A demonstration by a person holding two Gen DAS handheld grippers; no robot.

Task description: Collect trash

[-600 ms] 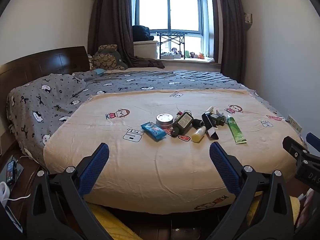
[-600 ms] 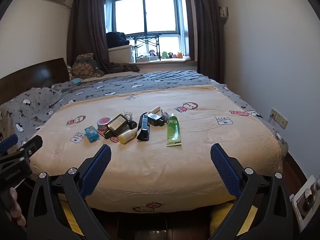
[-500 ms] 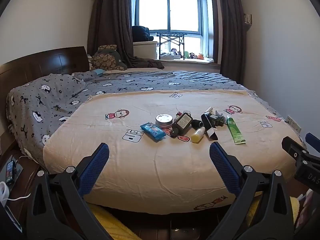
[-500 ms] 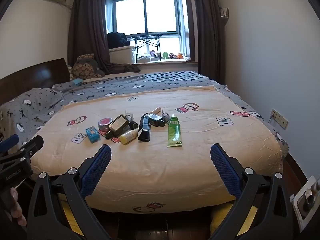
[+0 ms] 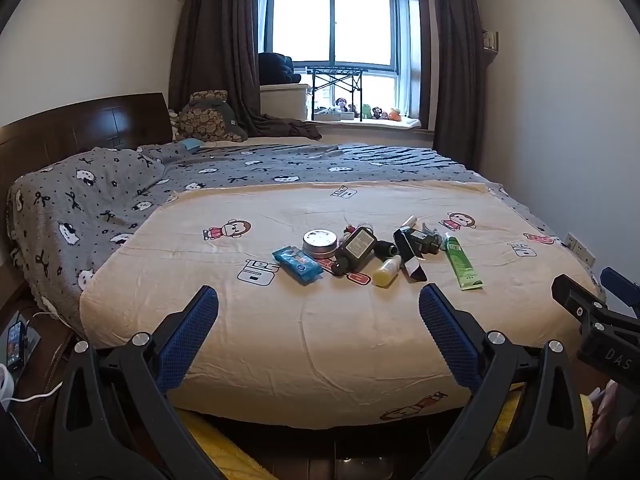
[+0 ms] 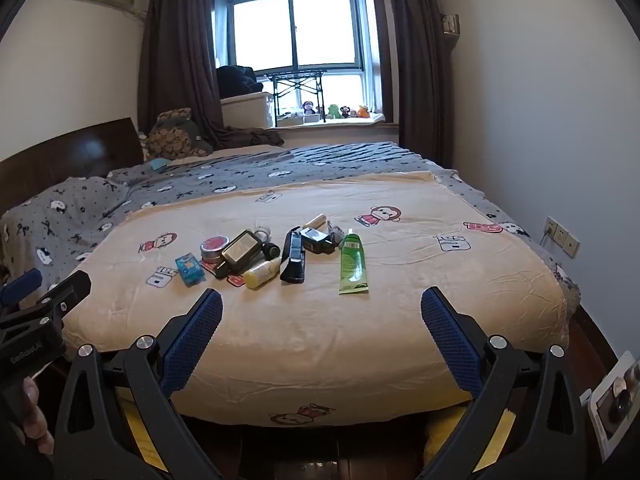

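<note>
A cluster of small items lies mid-bed on the cream blanket (image 5: 320, 328): a blue packet (image 5: 297, 264), a round tin (image 5: 319, 241), a black power adapter (image 5: 356, 247), a small yellow bottle (image 5: 387, 272), a black stapler-like object (image 5: 409, 253) and a green tube (image 5: 462, 262). The same items show in the right wrist view: blue packet (image 6: 189, 268), yellow bottle (image 6: 262, 272), green tube (image 6: 353, 263). My left gripper (image 5: 318, 312) is open and empty, short of the bed's near edge. My right gripper (image 6: 321, 314) is open and empty, likewise short of the bed.
A grey patterned duvet (image 5: 100, 200) covers the bed's far and left side, below a wooden headboard (image 5: 80, 128). A phone (image 5: 15, 340) lies on the low stand at left. A wall socket (image 6: 562, 236) is at right. A yellow mat (image 6: 492, 440) lies on the floor.
Both grippers have shifted very slightly; the items on the bed appear a touch lower and nearer. Nothing was grasped or moved.
</note>
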